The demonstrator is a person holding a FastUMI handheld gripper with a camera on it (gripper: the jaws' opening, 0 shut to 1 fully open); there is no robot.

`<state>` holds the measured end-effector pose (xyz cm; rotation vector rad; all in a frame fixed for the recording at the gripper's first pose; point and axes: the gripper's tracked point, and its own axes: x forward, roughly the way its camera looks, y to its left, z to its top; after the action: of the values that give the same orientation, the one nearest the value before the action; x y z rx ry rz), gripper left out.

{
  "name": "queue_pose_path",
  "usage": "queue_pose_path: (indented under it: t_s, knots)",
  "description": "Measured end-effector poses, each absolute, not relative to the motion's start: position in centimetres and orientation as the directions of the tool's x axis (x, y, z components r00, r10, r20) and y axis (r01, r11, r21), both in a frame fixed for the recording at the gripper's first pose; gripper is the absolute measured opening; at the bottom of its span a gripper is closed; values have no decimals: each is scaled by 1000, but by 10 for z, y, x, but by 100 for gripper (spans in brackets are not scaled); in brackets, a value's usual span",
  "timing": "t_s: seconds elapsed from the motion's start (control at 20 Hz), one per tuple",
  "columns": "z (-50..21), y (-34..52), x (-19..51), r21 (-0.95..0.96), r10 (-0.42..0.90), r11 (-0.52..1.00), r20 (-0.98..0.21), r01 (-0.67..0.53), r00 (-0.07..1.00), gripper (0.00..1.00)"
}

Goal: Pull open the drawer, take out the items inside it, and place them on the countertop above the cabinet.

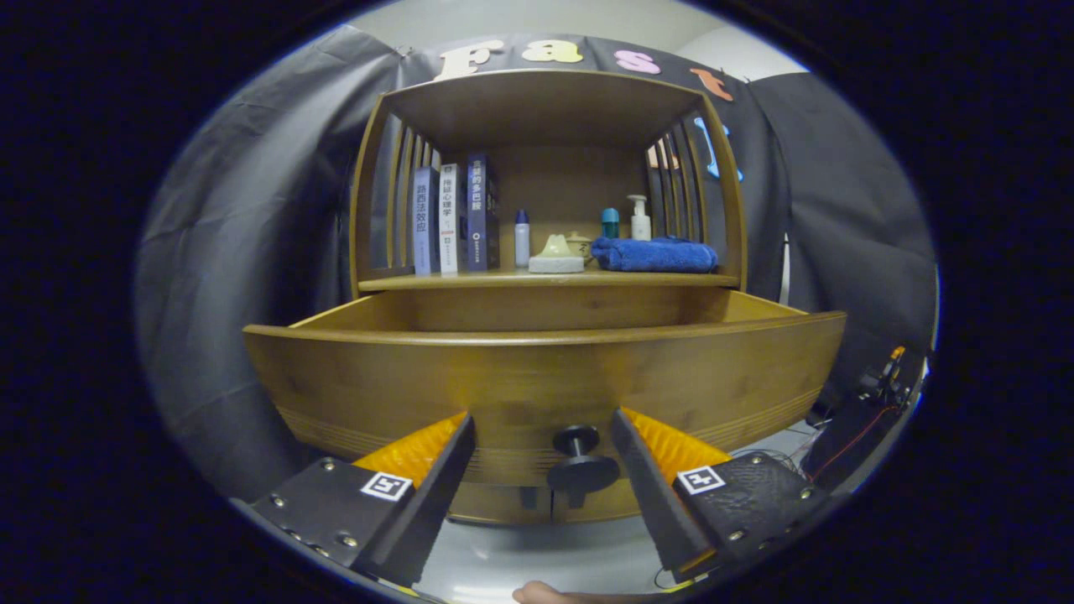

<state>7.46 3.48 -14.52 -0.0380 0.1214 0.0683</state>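
Between the two fingers of the tongs (544, 424), which are spread wide and grip nothing, the dark round knob (581, 463) of the drawer (537, 377) is seen, with clear space on either side of it; neither finger touches it. The wooden drawer is pulled out toward the camera, its curved front panel lying just ahead of the fingertips, and its inner walls are visible above the front edge, though the contents cannot be made out from this low angle. Above and behind the drawer, the desk (550, 281) of the cabinet is seen as a wooden surface under a slatted shelf frame. On it, at the left, three books (450, 220) are stood upright side by side. Near the middle a small bottle (522, 238) is placed, with a pale soap dish (555, 257) just beside it. To the right, a folded blue towel (654, 254) is laid flat, and behind it a teal-capped container (610, 222) and a white pump bottle (640, 218) are stood. Below the tongs, at the bottom, part of a hand (545, 595) is glimpsed.
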Motion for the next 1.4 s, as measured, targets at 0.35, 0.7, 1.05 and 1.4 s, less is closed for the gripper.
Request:
queue_pose_path:
  t_s: [0.35, 0.7, 1.05, 1.4]
  knots:
    - [-140, 40, 116, -8, 67, 998, -132, -68, 989, 100]
    - [-144, 48, 164, 62, 65, 997, -197, -54, 978, 100]
    - [-157, 52, 204, 200, 99, 978, -239, -51, 966, 100]
    - [-165, 52, 237, 52, 64, 997, -207, -55, 976, 100]
